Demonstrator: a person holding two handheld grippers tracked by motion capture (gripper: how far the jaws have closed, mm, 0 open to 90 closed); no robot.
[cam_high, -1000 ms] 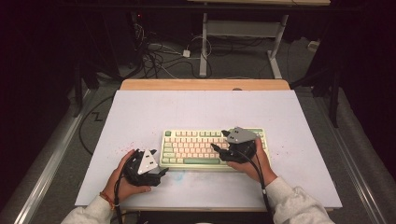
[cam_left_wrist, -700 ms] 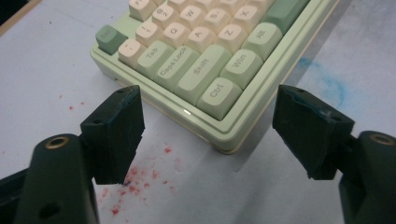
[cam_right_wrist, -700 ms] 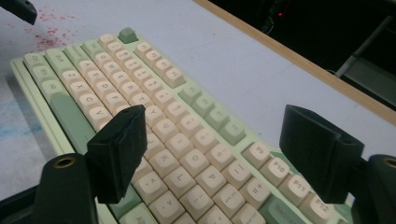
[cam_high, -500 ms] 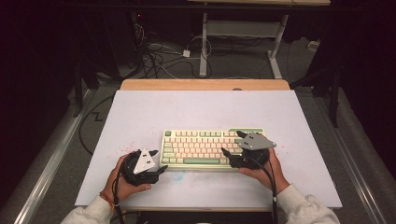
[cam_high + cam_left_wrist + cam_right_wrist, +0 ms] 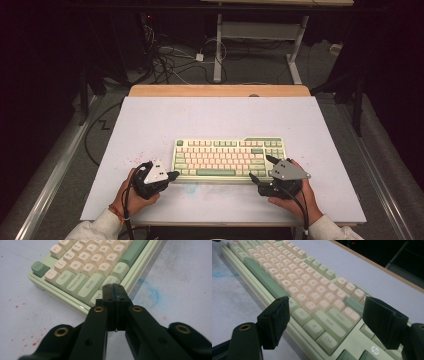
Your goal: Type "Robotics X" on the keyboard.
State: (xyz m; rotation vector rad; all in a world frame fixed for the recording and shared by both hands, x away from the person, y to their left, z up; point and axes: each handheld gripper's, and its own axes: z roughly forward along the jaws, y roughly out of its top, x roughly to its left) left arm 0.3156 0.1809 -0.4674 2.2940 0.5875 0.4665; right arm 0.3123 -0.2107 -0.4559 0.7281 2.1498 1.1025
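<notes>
two grippers at the keyboard's near corners

your left gripper sits just off the near left corner of the keyboard, and its jaws have just been closing: in the left gripper view the two black pads meet flat against each other with nothing between them. pressed together like that they make one blunt tip, and that tip points at the bottom row, just over the ctrl key at the board's front edge. that looks like a tool set up for poking a key or nudging the case, not for pinching anything.

your right gripper is at the opposite near corner, and there the jaws stand wide apart. in the right gripper view the keyboard lies straight ahead of them and partly between them: the left-hand pad hangs off the front edge, the right-hand pad over the right end of the case, with the shift and enter keys in the gap. neither pad presses on the case that you can see.

the keyboard itself lies flat and square on the white table cover, just in front of both tools and between them. that spread suggests the right side is lined up to clamp the corner, or to steady the board while the left tip works.
</notes>
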